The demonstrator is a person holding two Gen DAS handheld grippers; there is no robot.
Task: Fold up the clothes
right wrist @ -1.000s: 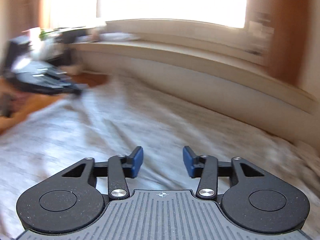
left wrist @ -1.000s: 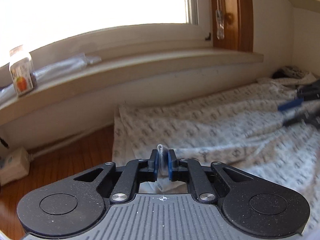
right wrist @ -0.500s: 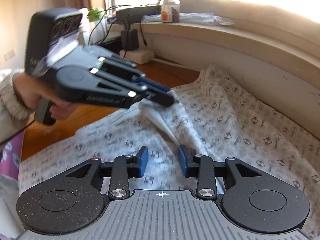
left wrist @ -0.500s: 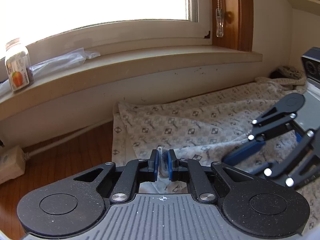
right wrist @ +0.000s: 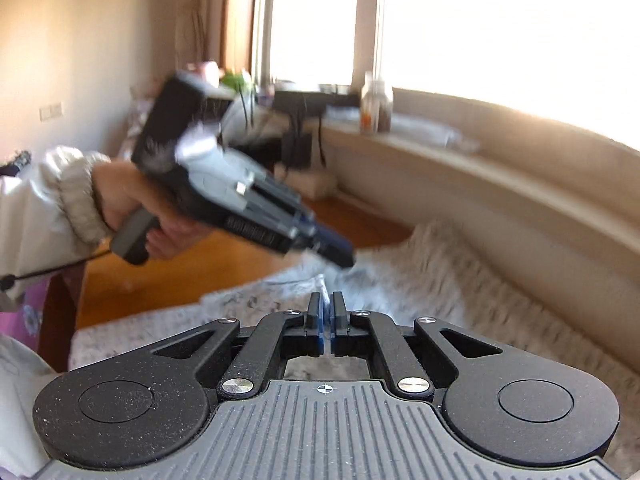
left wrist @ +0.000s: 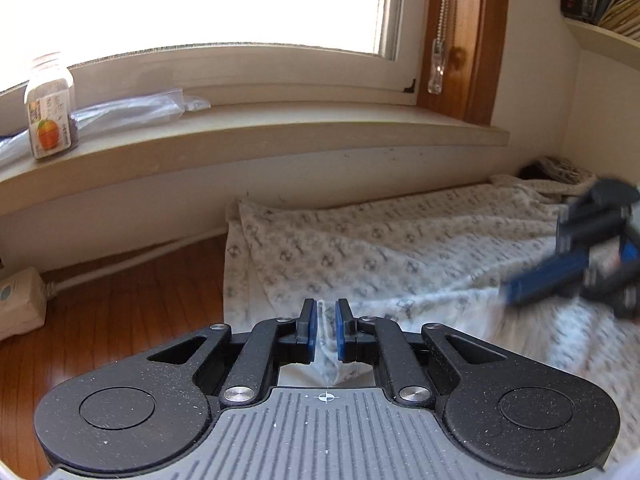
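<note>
On floor — both tongs, left (left wrist: 325, 330) and right (right wrist: 326, 330), pinching patterned garment (left wrist: 400, 248).

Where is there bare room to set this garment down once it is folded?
Free: the wooden floor between the patterned cloth and the wall, and the windowsill right of the plastic bag. Crowded: the sill's left end, with the jar, and the floor corner by the power strip.

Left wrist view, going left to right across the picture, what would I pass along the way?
White power adapter on the wood floor → jar with the orange label on the sill → left hand-held gripper pinching the patterned cloth → window latch → blurred right hand-held gripper.
</note>
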